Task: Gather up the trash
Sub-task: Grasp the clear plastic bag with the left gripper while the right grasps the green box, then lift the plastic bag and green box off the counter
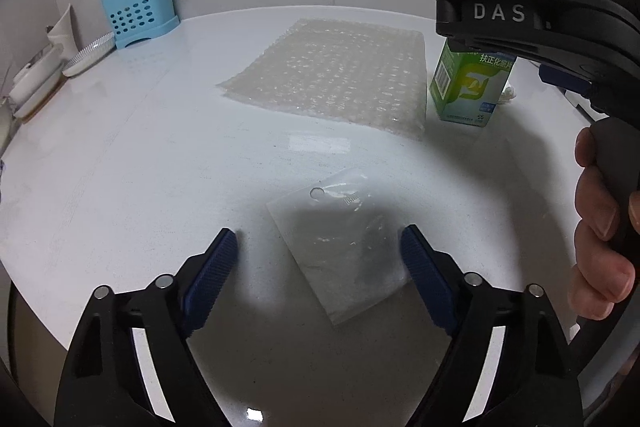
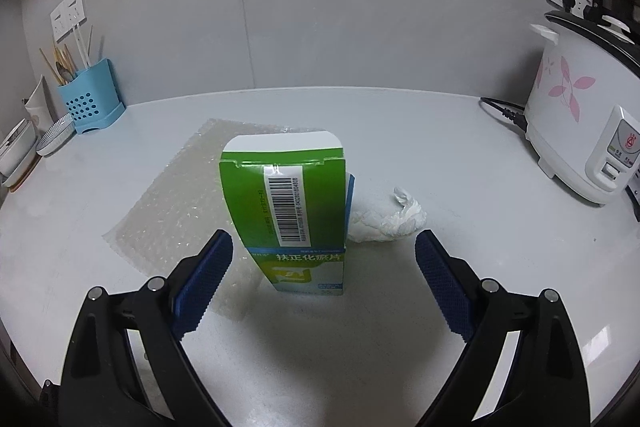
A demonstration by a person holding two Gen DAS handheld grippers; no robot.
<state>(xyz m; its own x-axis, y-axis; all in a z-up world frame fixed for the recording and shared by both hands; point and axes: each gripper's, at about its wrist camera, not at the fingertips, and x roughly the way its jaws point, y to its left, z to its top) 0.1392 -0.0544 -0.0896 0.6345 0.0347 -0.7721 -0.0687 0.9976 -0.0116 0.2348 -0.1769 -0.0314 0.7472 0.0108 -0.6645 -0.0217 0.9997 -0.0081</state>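
On the pale countertop [image 2: 400, 131], one blue perforated utensil holder [image 2: 91, 98] stands at the back left by the wall, holding several chopsticks [image 2: 82, 45] and what looks like a spoon; beside it sit a stack of white dishes [image 2: 16, 151] and a ribbed white plate [image 2: 56, 137]. One green carton [image 2: 285, 215] stands upright with its top flap open; what is inside cannot be seen. One white rice cooker [image 2: 580, 131] with a pink flower print sits closed at the far right. The trash counts four pieces: the carton, one sheet of bubble wrap [image 1: 340, 75] lying flat just left of it, one crumpled white tissue [image 2: 386, 217] just right of it, and one clear plastic bag [image 1: 340, 251] lying flat nearer the front. The left gripper [image 1: 320, 255] is spread wide above the bag, which lies between its blue pads [image 1: 212, 279], holding nothing. The right gripper [image 2: 324, 259] is also spread wide, the carton between its fingers but not touched.
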